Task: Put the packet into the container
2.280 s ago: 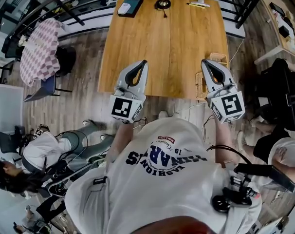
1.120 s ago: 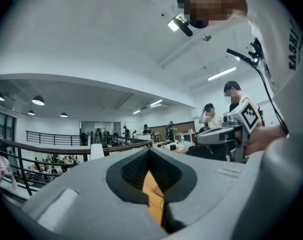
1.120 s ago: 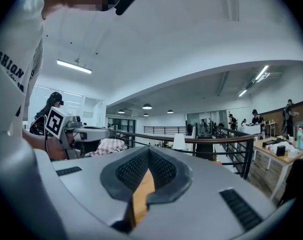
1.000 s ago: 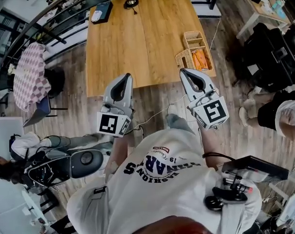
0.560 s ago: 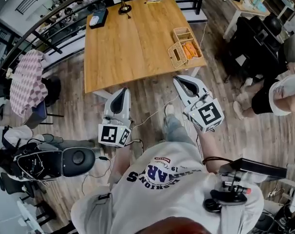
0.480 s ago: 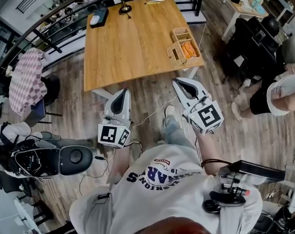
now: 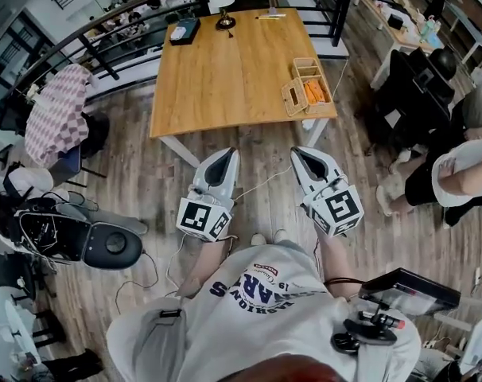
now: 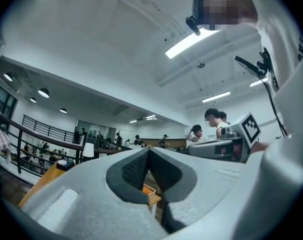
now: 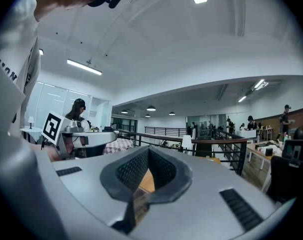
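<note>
Head view: left claw (image 7: 231, 153) and right claw (image 7: 299, 152) closed, empty; shirt (image 7: 257, 297) shows 19.

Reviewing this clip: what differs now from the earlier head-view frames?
The person has stepped back from the wooden table. The left claw and right claw, earlier over its near edge, now hang above the floor, short of it. Nothing was picked up or let go. Both claws stay shut and empty, and the wicker basket with orange packets stays at the table's right edge.
</note>
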`<state>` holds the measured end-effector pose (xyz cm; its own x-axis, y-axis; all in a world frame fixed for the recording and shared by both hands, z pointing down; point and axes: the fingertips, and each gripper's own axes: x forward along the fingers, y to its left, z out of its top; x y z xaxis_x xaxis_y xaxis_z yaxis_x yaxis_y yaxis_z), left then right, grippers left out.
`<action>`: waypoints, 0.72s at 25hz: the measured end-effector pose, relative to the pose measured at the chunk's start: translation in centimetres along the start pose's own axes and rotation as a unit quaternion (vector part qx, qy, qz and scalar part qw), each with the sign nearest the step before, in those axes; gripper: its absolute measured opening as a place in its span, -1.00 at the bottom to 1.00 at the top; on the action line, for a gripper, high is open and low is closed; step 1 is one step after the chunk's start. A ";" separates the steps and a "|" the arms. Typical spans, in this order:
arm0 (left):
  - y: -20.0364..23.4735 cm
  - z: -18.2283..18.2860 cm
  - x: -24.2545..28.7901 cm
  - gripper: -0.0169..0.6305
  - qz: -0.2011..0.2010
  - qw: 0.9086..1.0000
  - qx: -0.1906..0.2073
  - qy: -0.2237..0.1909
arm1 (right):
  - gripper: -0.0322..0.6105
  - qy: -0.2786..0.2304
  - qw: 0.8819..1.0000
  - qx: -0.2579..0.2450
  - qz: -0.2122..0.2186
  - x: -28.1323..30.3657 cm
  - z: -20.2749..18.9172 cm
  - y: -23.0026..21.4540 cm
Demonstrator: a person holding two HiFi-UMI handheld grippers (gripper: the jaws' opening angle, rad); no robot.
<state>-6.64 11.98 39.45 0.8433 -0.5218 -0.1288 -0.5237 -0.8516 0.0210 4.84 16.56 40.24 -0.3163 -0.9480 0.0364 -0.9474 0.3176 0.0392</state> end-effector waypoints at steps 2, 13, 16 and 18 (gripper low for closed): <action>-0.6 0.2 -0.8 -0.96 0.000 1.000 -0.010 0.002 | -0.89 0.003 1.000 -0.001 -0.004 -0.6 0.2 -0.1; -1.3 -0.4 -3.4 -0.96 0.013 1.000 -0.025 0.004 | -0.89 0.015 1.000 0.009 0.014 -1.8 -0.7 1.9; -1.0 0.0 -3.8 -0.96 0.010 1.000 -0.019 0.003 | -0.89 0.015 1.000 0.006 0.007 -2.1 -0.4 2.4; -0.6 0.1 -4.0 -0.96 0.007 1.000 -0.015 0.001 | -0.89 0.018 1.000 0.005 -0.001 -2.2 -0.5 2.4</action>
<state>-9.72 14.63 39.84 0.8364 -0.5334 -0.1262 -0.5314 -0.8455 0.0519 3.25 19.39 40.79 -0.3119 -0.9474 0.0724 -0.9488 0.3146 0.0288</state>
